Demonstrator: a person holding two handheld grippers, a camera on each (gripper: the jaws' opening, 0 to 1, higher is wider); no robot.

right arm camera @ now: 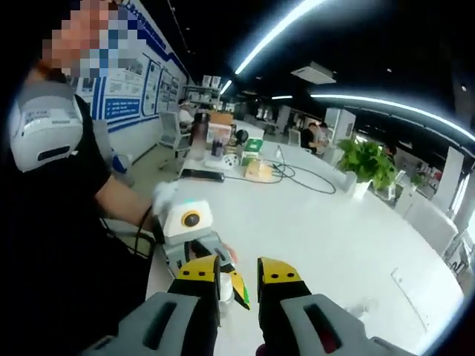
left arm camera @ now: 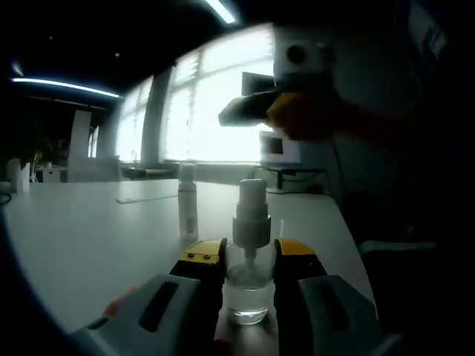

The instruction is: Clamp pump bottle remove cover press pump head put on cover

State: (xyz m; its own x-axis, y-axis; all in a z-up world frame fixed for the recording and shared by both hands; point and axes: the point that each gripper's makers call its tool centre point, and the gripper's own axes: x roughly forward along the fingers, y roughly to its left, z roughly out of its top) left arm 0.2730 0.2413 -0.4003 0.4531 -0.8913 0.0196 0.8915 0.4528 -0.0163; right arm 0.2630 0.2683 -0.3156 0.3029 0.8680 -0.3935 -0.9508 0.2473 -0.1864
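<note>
At the bottom centre of the left gripper view, our left tool (left arm camera: 249, 256) is clenched on the clear pump bottle (left arm camera: 249, 285) standing on the white bench (left arm camera: 89, 230). Our right tool (right arm camera: 237, 273) hangs above with jaws parted, grasping nothing. We judge an off-centre press could tip the bottle; the slim cover (left arm camera: 188, 204) stands just behind, open bench elsewhere.

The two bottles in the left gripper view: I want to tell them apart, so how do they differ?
The pump bottle is clear and squat, while the far bottle is slim, tall and pale. The pump bottle sits between the jaws of the left gripper; the far bottle stands free behind it. The pump bottle's head is bare; whether the far bottle wears a cover is unclear. Both stand upright on the white table.
</note>
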